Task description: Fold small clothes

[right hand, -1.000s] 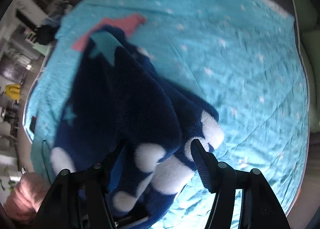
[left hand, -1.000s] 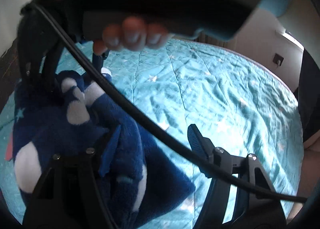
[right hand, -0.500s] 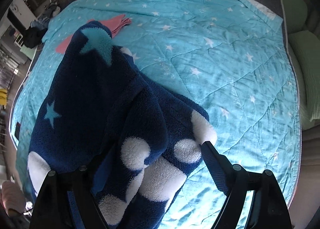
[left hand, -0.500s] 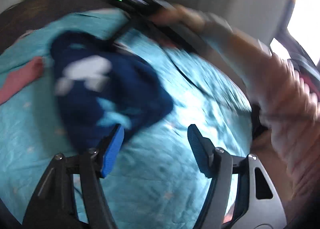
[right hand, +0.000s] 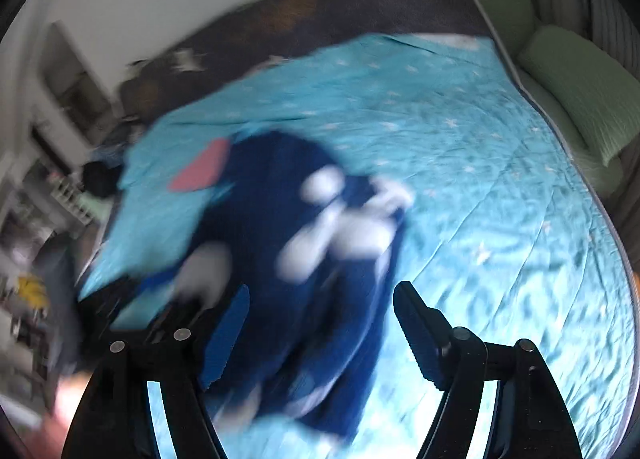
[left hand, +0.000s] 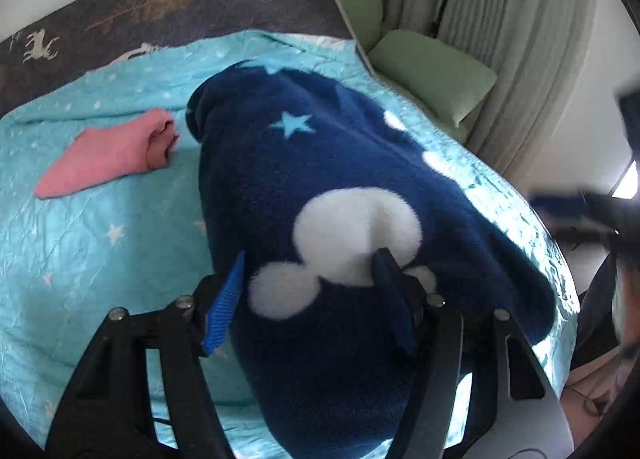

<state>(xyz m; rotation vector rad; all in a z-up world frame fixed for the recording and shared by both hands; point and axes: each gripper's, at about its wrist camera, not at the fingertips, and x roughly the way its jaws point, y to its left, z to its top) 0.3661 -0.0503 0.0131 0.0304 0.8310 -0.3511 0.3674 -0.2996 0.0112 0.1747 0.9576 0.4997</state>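
Fleece (left hand: 328, 179), navy with white blobs, fills the middle of the left view on the turquoise quilt (left hand: 100, 259), a pink cloth (left hand: 104, 157) at its upper left and green pillows (left hand: 432, 71) upper right, while the left gripper (left hand: 310, 299) and the right gripper (right hand: 320, 335), whose jaws have just been closing, both hover open above it.

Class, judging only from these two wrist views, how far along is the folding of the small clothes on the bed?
Done: the pink garment lies folded on the turquoise quilt. In hand: the navy fleece garment lies bunched on the quilt, both the left claw and the right claw open over it; the right has just been closing slightly, gripping nothing. Left: finishing the fleece.
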